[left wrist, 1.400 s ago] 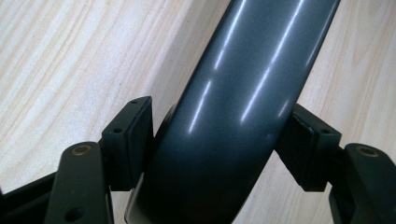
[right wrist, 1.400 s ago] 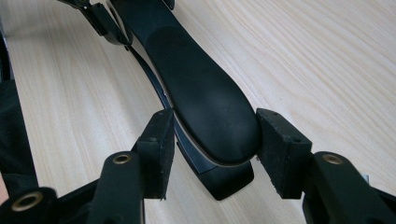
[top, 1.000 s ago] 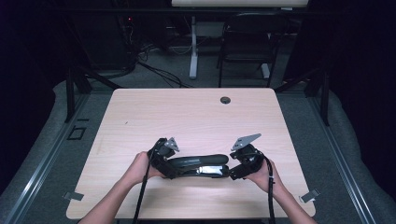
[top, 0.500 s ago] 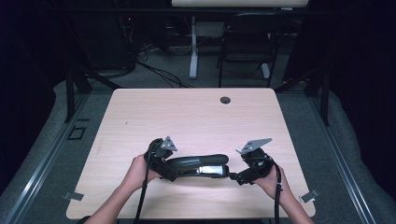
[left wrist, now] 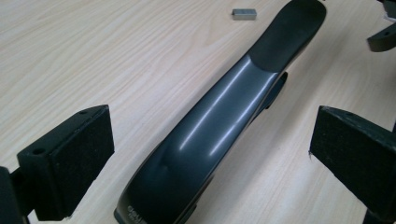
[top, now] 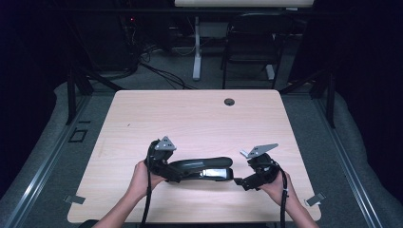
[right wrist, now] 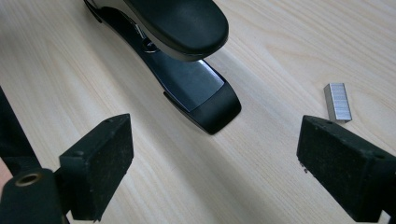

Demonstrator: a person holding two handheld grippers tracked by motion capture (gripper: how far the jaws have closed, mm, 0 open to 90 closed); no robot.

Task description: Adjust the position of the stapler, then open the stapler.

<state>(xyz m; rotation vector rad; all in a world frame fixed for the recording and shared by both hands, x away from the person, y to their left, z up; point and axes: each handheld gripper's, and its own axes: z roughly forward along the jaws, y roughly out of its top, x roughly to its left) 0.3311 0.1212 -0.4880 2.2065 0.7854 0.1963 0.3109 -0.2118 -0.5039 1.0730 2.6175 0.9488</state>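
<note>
At the near edge of the counter (top: 142,114), the person's two hands come in from below, each holding a tool. The left tool (top: 167,167) sits at the rear end of a black stapler (top: 202,168), its jaws spread wide either side of the body and clear of it; they have just been opening. The right tool (top: 243,181) points at the stapler's front, jaws wide with nothing between them. The stapler lies flat, long and glossy, with a matte curved top arm over a shiny base. A small strip of staples (right wrist: 337,101) lies just beside its nose.
</note>
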